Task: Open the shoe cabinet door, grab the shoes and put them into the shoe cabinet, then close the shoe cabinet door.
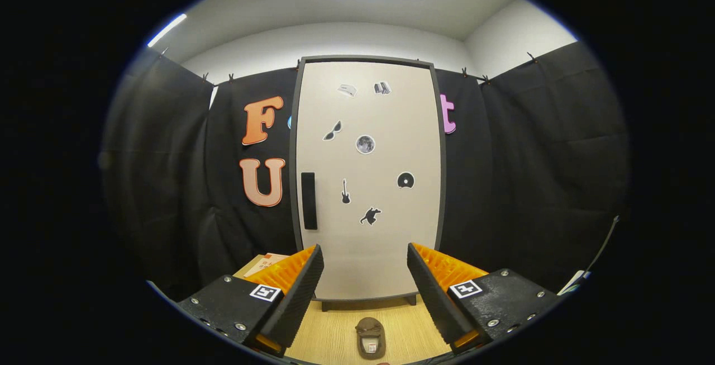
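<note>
A tall beige shoe cabinet (366, 186) with a dark frame stands upright beyond my fingers, its door shut. A black vertical handle (309, 200) sits on the door's left side. Small stickers dot the door. A brown shoe (371, 337) lies on the wooden floor between my fingers, in front of the cabinet's foot. My gripper (364, 275) is open, held back from the door with nothing between its fingers.
Black cloth walls close in the booth on both sides of the cabinet. A cardboard box (265, 264) sits on the floor left of the cabinet, partly behind my left finger. Wooden floor (329, 342) runs from the cabinet toward me.
</note>
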